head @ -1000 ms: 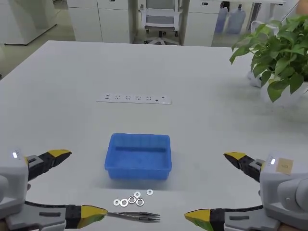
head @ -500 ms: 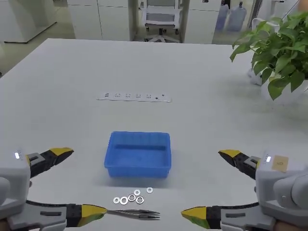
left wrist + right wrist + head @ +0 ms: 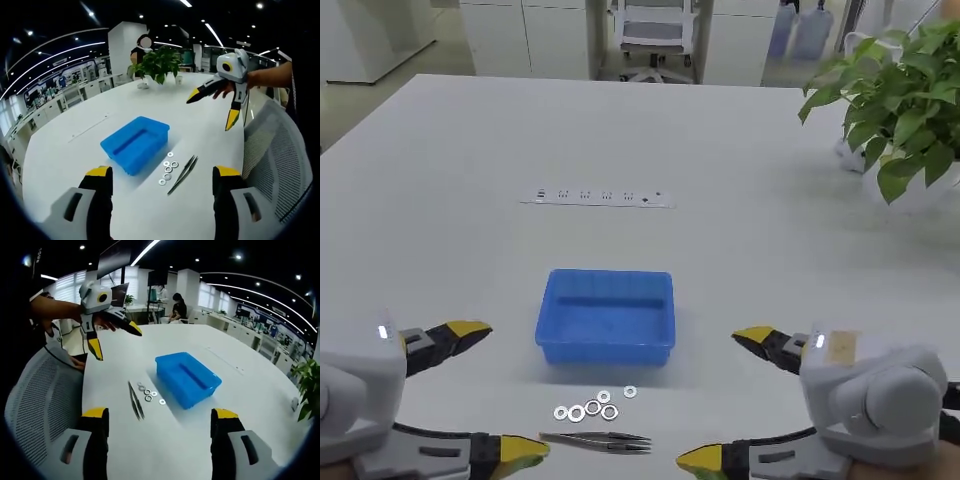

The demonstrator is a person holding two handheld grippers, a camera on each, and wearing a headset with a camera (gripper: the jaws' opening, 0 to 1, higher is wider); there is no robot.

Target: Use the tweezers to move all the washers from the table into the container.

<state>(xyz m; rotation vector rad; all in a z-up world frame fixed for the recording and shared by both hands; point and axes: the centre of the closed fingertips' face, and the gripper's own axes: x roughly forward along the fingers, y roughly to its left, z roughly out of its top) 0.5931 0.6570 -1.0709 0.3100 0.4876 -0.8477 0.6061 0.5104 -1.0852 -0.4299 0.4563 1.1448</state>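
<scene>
A blue container (image 3: 607, 315) sits on the white table (image 3: 720, 200), empty as far as I can see. In front of it lie several small metal washers (image 3: 592, 405) in a loose cluster. The tweezers (image 3: 595, 440) rest flat just nearer to me. My left gripper (image 3: 508, 388) hovers open to the left of them, holding nothing. To the right my right gripper (image 3: 712, 398) is open too. In the left gripper view, the container (image 3: 135, 142), washers (image 3: 169, 170) and tweezers (image 3: 182, 167) lie ahead of the wide jaws. The right gripper view shows the container (image 3: 187, 377), washers (image 3: 147, 392) and tweezers (image 3: 135, 400).
A white power strip (image 3: 598, 197) lies beyond the container. A potted plant (image 3: 900, 90) stands at the far right, and an office chair (image 3: 655, 35) waits past the table's far edge. A mesh chair back (image 3: 280, 165) is close to the near table edge.
My right gripper has moved left, closer to the container and washers. The left gripper has edged slightly right. Washers and tweezers lie where they were.
</scene>
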